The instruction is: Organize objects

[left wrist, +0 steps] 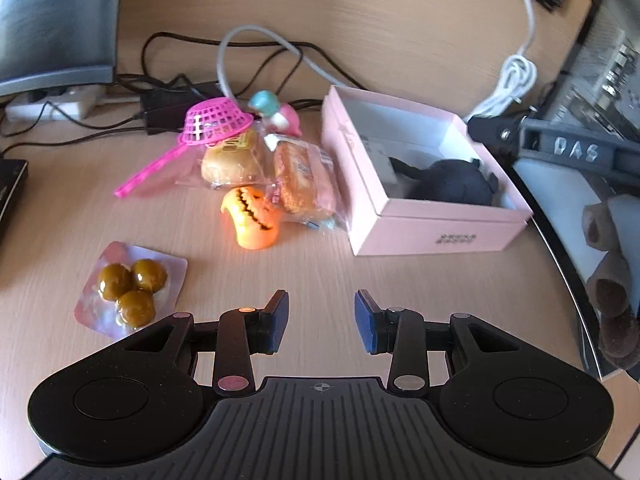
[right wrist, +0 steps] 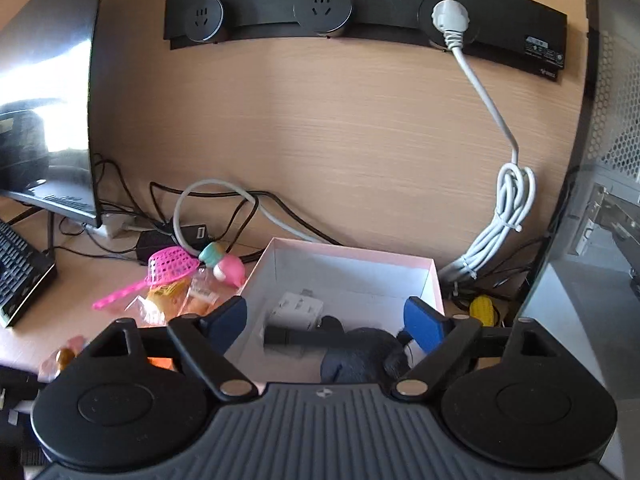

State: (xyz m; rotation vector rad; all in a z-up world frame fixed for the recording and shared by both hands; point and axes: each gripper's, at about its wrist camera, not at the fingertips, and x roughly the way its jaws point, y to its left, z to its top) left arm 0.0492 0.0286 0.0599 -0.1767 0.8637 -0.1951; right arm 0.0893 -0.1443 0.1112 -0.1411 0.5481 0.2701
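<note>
An open pink box (left wrist: pixel 436 228) sits on the desk with a black plush toy (left wrist: pixel 452 184) inside. In the right wrist view the box (right wrist: pixel 344 258) also holds a white adapter (right wrist: pixel 296 308). Left of it lie a pink toy strainer (left wrist: pixel 212 122), wrapped bread (left wrist: pixel 304 180), an orange pumpkin toy (left wrist: pixel 252 220), a pink and teal toy (left wrist: pixel 276 114) and a pack of green balls (left wrist: pixel 130 288). My left gripper (left wrist: pixel 321 320) is open and empty, above bare desk in front of the pile. My right gripper (right wrist: pixel 326 322) is open and empty, hovering over the box.
A monitor (left wrist: pixel 56 20) and power strip (left wrist: pixel 52 106) stand at the back left with tangled black cables (left wrist: pixel 168 80). A coiled white cable (right wrist: pixel 508 216) hangs from a wall socket bar (right wrist: pixel 360 8). A keyboard (right wrist: pixel 20 272) lies at left, a computer case (right wrist: pixel 612 120) at right.
</note>
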